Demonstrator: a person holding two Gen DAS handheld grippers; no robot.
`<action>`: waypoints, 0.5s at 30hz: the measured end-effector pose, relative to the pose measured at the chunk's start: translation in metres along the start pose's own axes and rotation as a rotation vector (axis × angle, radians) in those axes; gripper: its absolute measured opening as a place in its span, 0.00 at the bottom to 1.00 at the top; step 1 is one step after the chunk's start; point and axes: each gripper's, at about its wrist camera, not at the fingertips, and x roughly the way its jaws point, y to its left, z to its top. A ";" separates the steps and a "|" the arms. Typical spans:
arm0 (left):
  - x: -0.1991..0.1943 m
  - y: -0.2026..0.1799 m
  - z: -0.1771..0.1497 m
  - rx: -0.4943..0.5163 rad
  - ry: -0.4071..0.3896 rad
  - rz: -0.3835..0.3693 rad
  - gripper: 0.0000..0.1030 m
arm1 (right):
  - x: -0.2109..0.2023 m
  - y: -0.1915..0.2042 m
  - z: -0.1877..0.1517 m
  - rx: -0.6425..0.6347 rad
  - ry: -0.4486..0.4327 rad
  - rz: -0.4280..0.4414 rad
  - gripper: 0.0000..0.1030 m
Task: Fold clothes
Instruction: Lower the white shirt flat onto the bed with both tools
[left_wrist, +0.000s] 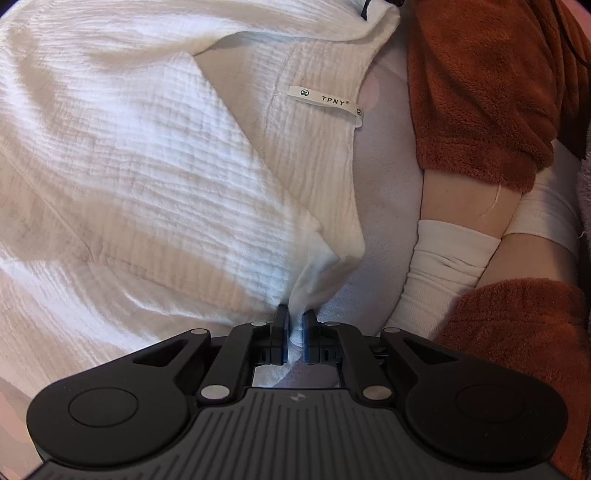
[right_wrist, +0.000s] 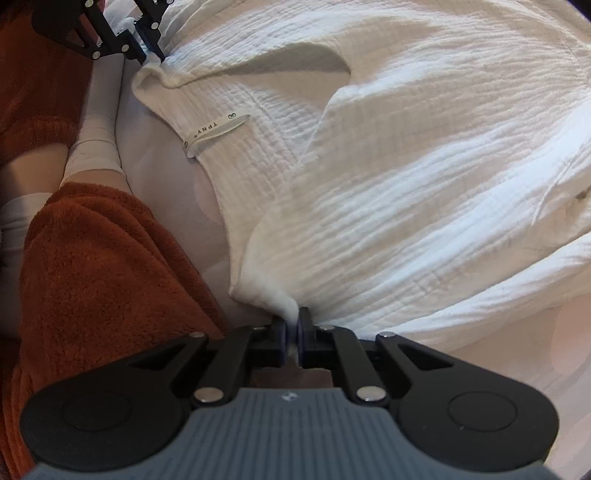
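Note:
A white crinkled garment fills most of the left wrist view, its neck opening showing a woven label. My left gripper is shut on a pinched corner of this cloth near the collar. The right wrist view shows the same garment and label. My right gripper is shut on another corner of its edge. The left gripper appears at the top left of the right wrist view, gripping the far shoulder.
A person in a rust-brown fleece robe sits close beside the garment, knee next to my right gripper. White bandage-like wraps cover the leg. The garment lies on a pale sheet.

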 end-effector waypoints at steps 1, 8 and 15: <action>-0.001 0.000 -0.002 0.001 -0.002 -0.006 0.05 | -0.002 0.000 0.001 -0.007 0.015 0.019 0.09; -0.002 -0.006 -0.008 0.018 0.043 -0.006 0.05 | 0.003 0.001 0.022 -0.054 0.161 0.122 0.08; 0.003 -0.013 -0.018 -0.047 0.000 0.032 0.16 | -0.010 -0.004 0.013 0.025 0.086 0.066 0.10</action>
